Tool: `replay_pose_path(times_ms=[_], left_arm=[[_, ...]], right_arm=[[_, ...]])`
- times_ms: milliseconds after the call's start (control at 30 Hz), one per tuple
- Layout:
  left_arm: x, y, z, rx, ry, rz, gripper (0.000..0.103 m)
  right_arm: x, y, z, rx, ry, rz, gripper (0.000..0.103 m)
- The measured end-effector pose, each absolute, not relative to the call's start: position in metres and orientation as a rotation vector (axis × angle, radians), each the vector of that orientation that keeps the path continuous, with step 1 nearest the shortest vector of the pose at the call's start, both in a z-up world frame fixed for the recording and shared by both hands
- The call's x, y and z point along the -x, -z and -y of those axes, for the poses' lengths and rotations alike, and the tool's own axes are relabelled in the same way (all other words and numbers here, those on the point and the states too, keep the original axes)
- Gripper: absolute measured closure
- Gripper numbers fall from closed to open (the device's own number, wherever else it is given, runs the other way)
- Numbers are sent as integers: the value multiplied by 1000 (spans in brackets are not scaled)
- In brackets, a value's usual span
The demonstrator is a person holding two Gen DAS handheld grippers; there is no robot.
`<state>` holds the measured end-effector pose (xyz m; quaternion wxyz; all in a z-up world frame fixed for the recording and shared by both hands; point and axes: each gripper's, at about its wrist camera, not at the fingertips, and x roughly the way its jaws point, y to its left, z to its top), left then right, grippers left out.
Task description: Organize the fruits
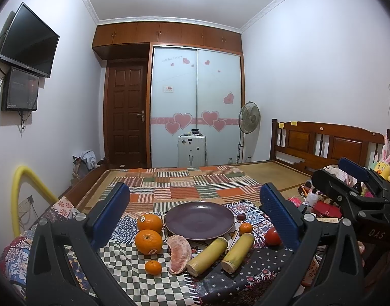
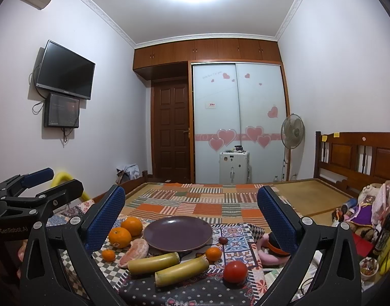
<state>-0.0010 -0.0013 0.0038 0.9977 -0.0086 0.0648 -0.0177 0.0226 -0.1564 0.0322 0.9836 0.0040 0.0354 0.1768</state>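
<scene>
1. Two handheld grippers are hovering side by side over a patchwork-covered bed (image 1: pixel 195 186) in a bedroom; the left gripper (image 1: pixel 195 211) is holding its blue-padded fingers spread wide, with nothing between them.
2. The right gripper (image 2: pixel 191 210) is likewise standing wide apart and gripping nothing; in the left wrist view it is showing at the right edge, also parted.
3. A purple plate (image 1: pixel 198 219) is sitting bare on the patterned cloth, framed between the fingers of both grippers.
4. Two large oranges (image 1: pixel 149 232), each bearing a small sticker, are lying touching one another just left of the plate.
5. A peeled pomelo segment (image 1: pixel 179 253) is resting in front of the plate's near-left rim, with a small mandarin (image 1: pixel 153 267) just beside it on the checked cloth.
6. Two sugarcane pieces (image 1: pixel 223 253) are lying side by side in front of the plate, angled with their cut ends toward the camera.
7. A second small mandarin (image 1: pixel 245 228) is sitting near the plate's right rim, and a red tomato (image 1: pixel 272 236) is lying farther right, close to the left gripper's right finger.
8. A small dark fruit (image 2: pixel 222 240) is resting just beside the plate's right edge; its kind cannot be told.
9. A wardrobe (image 2: pixel 237 122) with heart stickers, a white suitcase (image 2: pixel 233 167) and a standing fan (image 2: pixel 292 132) are filling the far end of the room.
</scene>
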Motion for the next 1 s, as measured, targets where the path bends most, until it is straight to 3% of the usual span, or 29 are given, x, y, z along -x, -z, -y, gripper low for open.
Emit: replay_pose_path(times_ms=[800,1000], left_arm=[[-2,-1,0,21,51,-140,0],[-13,9,-12,33,25,-175,0]], right_arm=[[-26,-28,155,-10,-349,-78,0],[-47,-13,159,-13,-303,-166,0]])
